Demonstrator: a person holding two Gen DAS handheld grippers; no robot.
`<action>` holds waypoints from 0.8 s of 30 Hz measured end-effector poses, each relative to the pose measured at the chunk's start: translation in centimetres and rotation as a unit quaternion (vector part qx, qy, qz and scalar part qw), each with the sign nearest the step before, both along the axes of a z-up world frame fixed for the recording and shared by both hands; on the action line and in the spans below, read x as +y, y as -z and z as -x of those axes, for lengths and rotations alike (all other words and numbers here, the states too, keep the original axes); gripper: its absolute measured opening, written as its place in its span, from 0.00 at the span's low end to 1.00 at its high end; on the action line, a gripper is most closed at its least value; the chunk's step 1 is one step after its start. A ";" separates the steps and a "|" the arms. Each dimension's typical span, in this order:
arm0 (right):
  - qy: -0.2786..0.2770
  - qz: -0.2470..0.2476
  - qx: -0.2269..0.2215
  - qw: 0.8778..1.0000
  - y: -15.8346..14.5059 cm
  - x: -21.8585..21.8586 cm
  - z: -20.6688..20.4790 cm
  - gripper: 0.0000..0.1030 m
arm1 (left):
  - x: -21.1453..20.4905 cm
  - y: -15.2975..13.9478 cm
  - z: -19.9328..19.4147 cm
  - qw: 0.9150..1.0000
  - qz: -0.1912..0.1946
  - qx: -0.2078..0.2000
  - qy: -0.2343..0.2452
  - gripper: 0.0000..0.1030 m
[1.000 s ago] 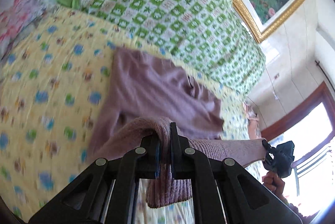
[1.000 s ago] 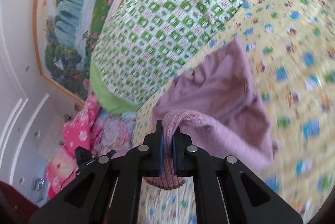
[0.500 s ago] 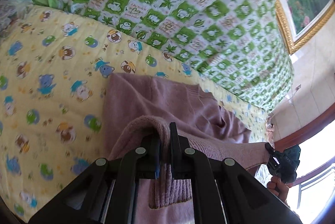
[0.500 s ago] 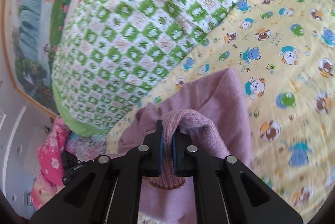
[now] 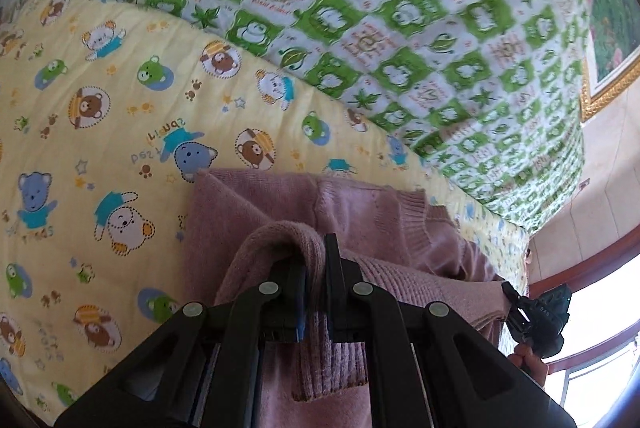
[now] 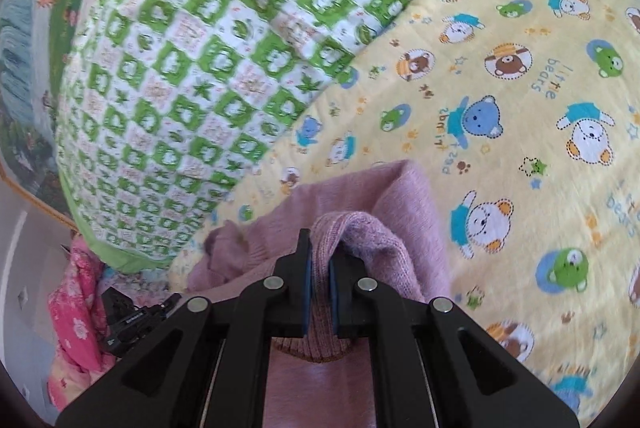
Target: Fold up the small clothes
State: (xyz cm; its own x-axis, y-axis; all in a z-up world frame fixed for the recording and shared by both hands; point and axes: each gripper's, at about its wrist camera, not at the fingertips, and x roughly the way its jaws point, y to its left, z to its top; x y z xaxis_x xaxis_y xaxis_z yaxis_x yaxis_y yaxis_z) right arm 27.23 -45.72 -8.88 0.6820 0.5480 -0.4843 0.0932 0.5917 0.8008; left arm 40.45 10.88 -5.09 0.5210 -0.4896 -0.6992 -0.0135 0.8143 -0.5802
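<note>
A small mauve knitted sweater [image 5: 256,204] lies on a yellow bear-print sheet [image 5: 100,132]. My left gripper [image 5: 316,260] is shut on the sweater's ribbed hem, which drapes over its fingers. In the right wrist view the same sweater [image 6: 380,196] shows, with my right gripper [image 6: 320,260] shut on another bunch of the ribbed hem. The hem is stretched between both grippers above the flat far part of the sweater. The right gripper [image 5: 536,312] also appears at the right edge of the left wrist view, held by a hand.
A green-and-white patterned quilt [image 5: 400,8] is heaped along the far side of the sheet. A gold-framed painting [image 5: 608,40] hangs on the wall behind. Pink floral bedding [image 6: 76,300] sits at the lower left of the right wrist view.
Both grippers carried the hem forward and down over the sweater toward the quilt; the sheet and quilt now look much nearer. Both grips stayed the same.
</note>
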 end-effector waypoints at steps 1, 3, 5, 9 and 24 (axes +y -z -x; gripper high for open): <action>0.000 0.001 0.002 1.000 0.2 0.0 -0.2 0.08 | -0.1 0.2 -0.2 1.000 0.000 0.002 -0.001 0.05; 0.000 0.011 0.009 1.000 0.5 0.2 -0.6 0.09 | -0.2 0.8 -0.6 1.000 -0.005 0.009 -0.002 0.06; -0.001 0.016 0.014 1.000 0.8 0.2 -0.9 0.10 | -0.4 1.2 -1.0 1.000 -0.010 0.014 0.000 0.07; 0.000 -0.001 0.026 1.000 0.9 0.0 -1.4 0.11 | -0.5 1.1 -1.3 1.000 -0.010 0.017 -0.001 0.11; 0.033 -0.013 0.005 0.999 -2.2 -1.5 0.0 0.44 | 2.6 -4.7 1.4 0.997 -0.045 -0.032 -0.050 0.59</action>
State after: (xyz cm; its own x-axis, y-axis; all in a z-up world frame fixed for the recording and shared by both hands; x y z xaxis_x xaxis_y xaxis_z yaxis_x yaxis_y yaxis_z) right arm 27.26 -47.18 -6.64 0.7125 0.5143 -0.4774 0.1389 0.5635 0.8144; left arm 39.01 13.45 -0.43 0.6095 -0.3700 -0.7011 -0.0625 0.8592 -0.5078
